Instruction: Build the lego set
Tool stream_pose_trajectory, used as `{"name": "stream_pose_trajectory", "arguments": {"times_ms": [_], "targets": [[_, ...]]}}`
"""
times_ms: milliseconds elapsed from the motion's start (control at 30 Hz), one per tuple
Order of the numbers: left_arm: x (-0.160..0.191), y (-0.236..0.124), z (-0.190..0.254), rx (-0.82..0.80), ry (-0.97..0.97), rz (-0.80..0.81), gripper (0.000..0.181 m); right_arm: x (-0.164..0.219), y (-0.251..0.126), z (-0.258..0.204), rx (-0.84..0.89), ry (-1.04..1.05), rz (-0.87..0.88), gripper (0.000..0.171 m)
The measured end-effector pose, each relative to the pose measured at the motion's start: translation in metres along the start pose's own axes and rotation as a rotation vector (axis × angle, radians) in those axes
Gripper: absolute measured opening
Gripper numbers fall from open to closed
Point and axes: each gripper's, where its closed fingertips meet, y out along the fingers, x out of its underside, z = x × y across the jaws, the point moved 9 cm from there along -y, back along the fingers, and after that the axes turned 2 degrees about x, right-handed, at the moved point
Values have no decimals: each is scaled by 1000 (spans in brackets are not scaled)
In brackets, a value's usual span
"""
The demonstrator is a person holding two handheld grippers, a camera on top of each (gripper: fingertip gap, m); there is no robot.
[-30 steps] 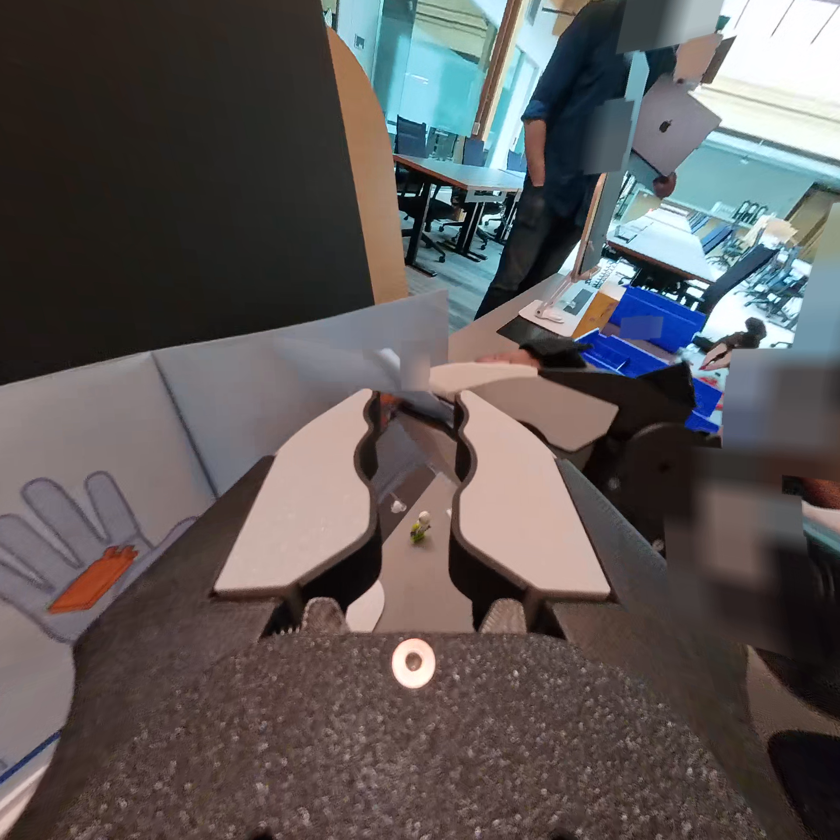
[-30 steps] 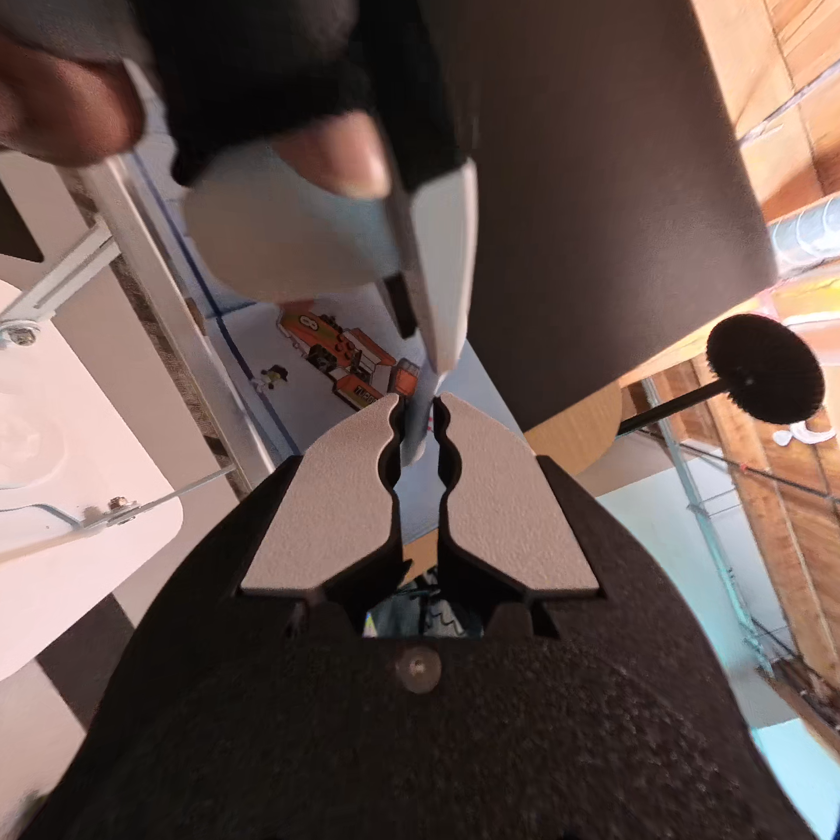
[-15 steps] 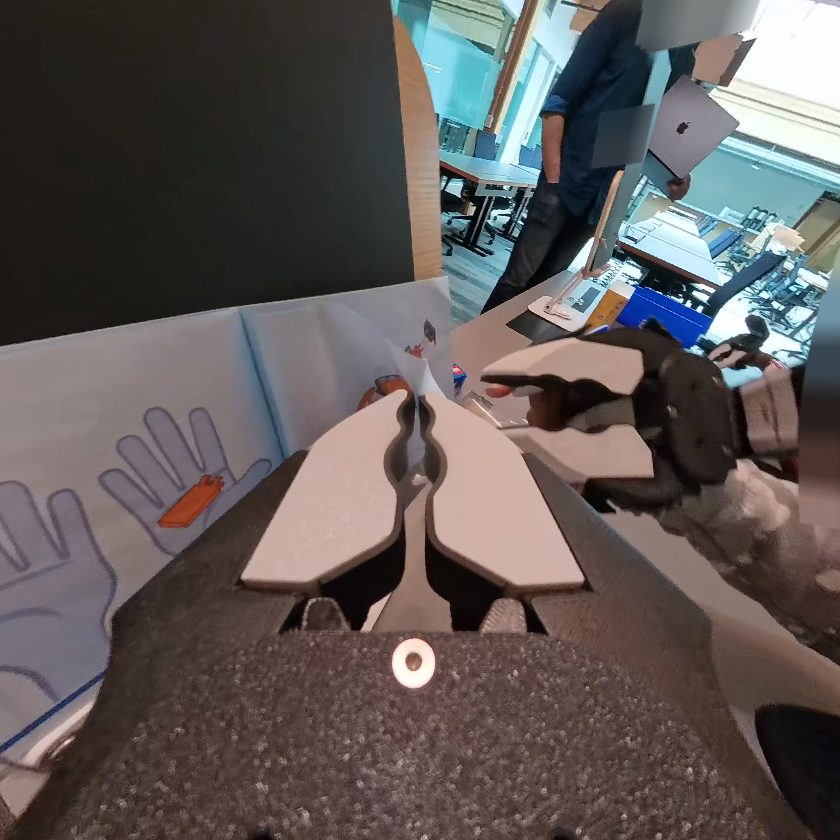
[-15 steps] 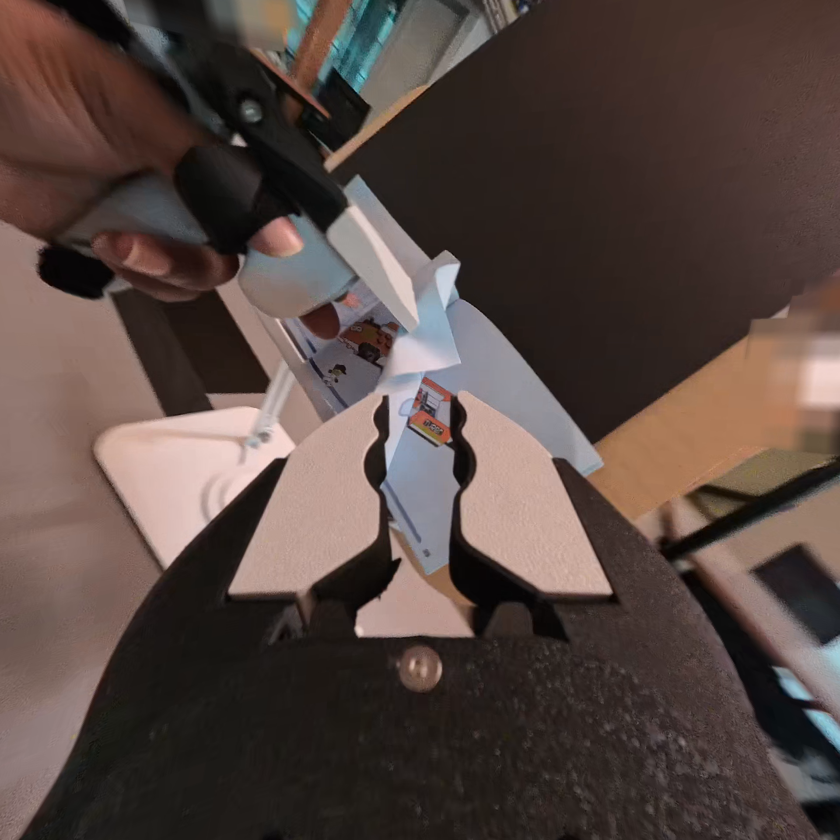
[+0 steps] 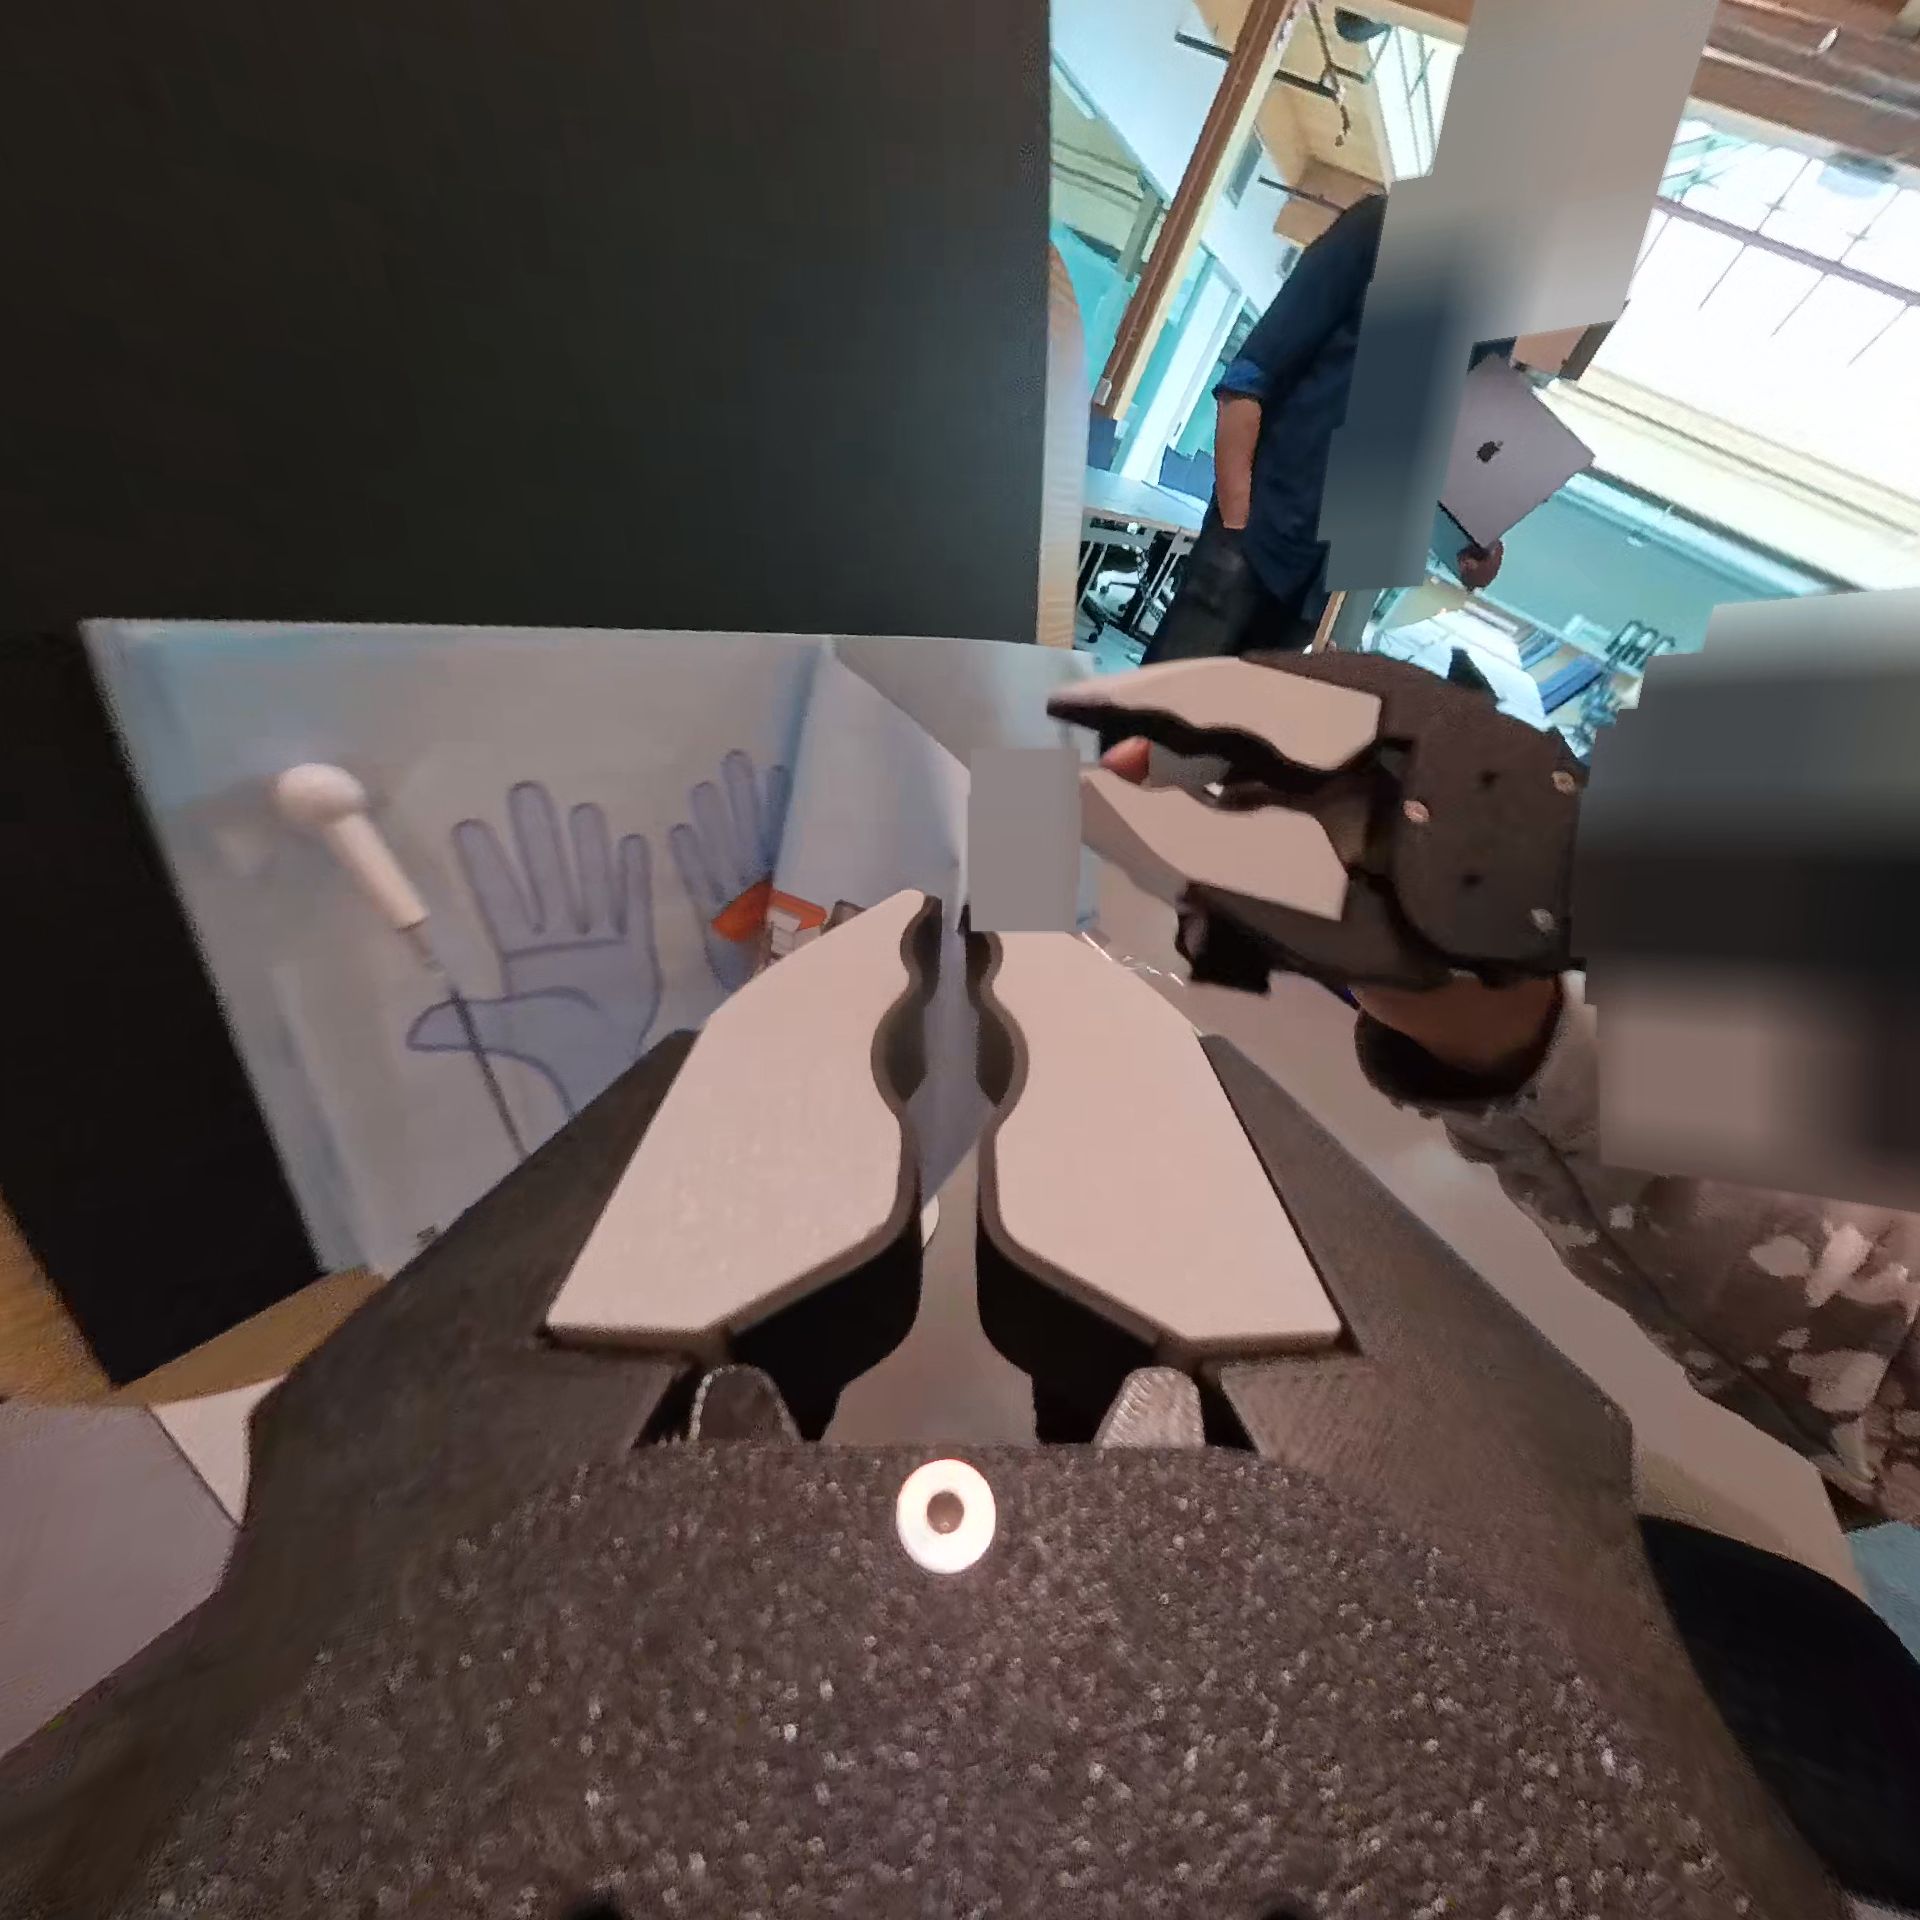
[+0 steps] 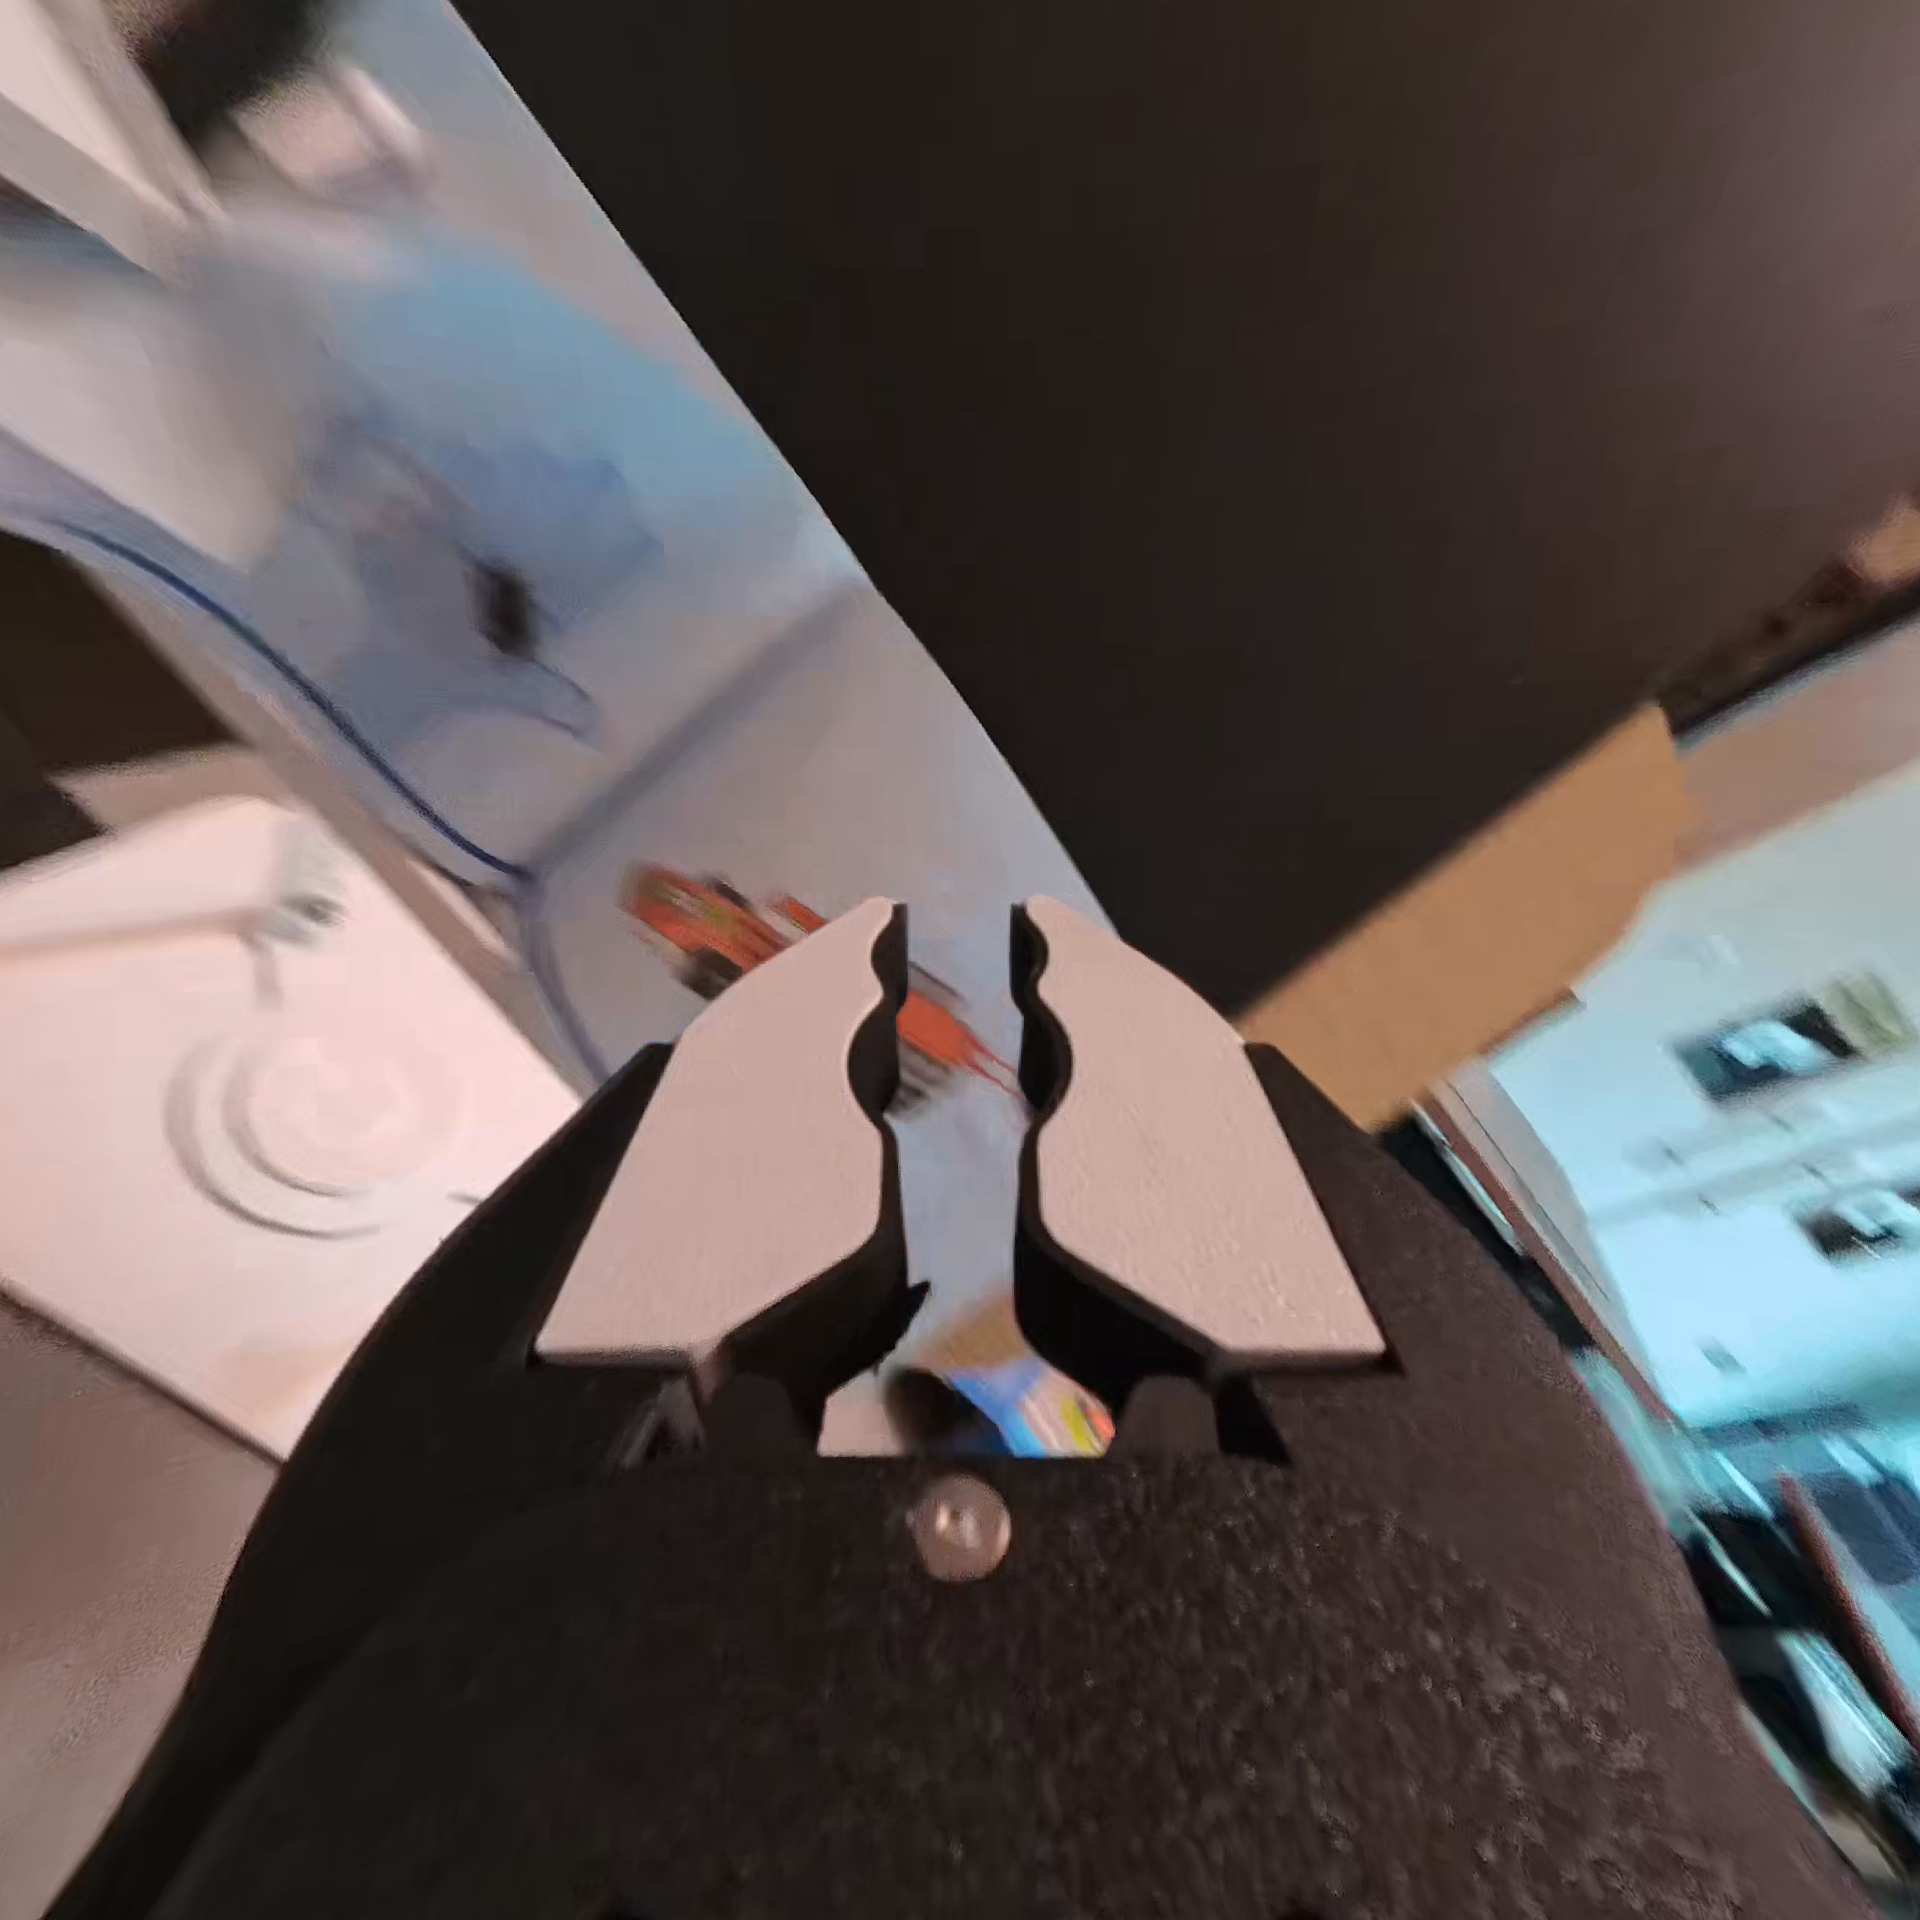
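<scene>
The left gripper [image 5: 951, 920] now pinches a page of the instruction booklet [image 5: 520, 831], its jaws pressed on the paper. The right gripper [image 6: 958, 920] has let go and drawn back, jaws spread — the page-turn seems handed over. Centre frame, the booklet stands before a black panel [image 5: 520, 312] on the pale desk [image 5: 1558, 1351] — an open office lies beyond.

This is an open-plan office. In the upper right of the left wrist view, beyond the tall black partition panel [image 5: 520, 312], a person in a dark blue shirt [image 5: 1283, 416] stands holding a silver-grey laptop [image 5: 1507, 457]. Long desks with wheeled office chairs [image 5: 1132, 540] run behind, under exposed timber beams [image 5: 1195, 208] and big bright windows [image 5: 1787, 312]. The right wrist view's lower right shows more blurred workstations [image 6: 1766, 1143].
</scene>
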Motion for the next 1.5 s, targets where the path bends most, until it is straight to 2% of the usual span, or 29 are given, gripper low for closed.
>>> {"name": "stream_pose_trajectory", "arguments": {"times_ms": [67, 133, 233, 333, 533, 633, 800, 900, 1000, 1133, 1233, 1400, 1500], "targets": [[0, -6, -8, -2, -32, 20, 4, -15, 1, -19, -129, 22, 50, 18], [1, -11, -17, -4, -63, 41, 3, -20, 11, -30, -182, 58, -4, 18], [4, -18, -28, -26, -92, 62, 3, -16, 29, -32, -188, 79, -57, 20], [5, -27, -38, -47, -89, 62, 5, -15, 36, -37, -188, -8, -7, 22], [6, -47, -61, -310, 68, 33, 11, -18, 46, -48, -149, -88, 2, 21], [2, -42, -62, -354, 180, -21, 12, -22, 46, -53, -121, -121, 17, 21], [-10, -21, -52, -337, 292, -136, 11, -33, 44, -61, -74, -210, 38, 22], [-10, -15, -45, -378, 336, -136, 7, -30, 44, -58, -63, -199, 5, 22], [-8, -10, -44, -412, 338, -127, 4, -30, 44, -56, -44, -173, 7, 23], [-7, -6, -44, -414, 327, -114, 1, -52, 41, -67, -59, -166, 88, 20], [-6, -6, -42, -420, 339, -123, 5, -61, 51, -80, -83, -163, 70, 20], [-8, -21, -40, -508, 386, -141, 8, -46, 64, -81, -48, -194, 47, 21], [-6, -18, -41, -453, 323, -194, 16, -40, 62, -77, -33, -197, 52, 21]]}}
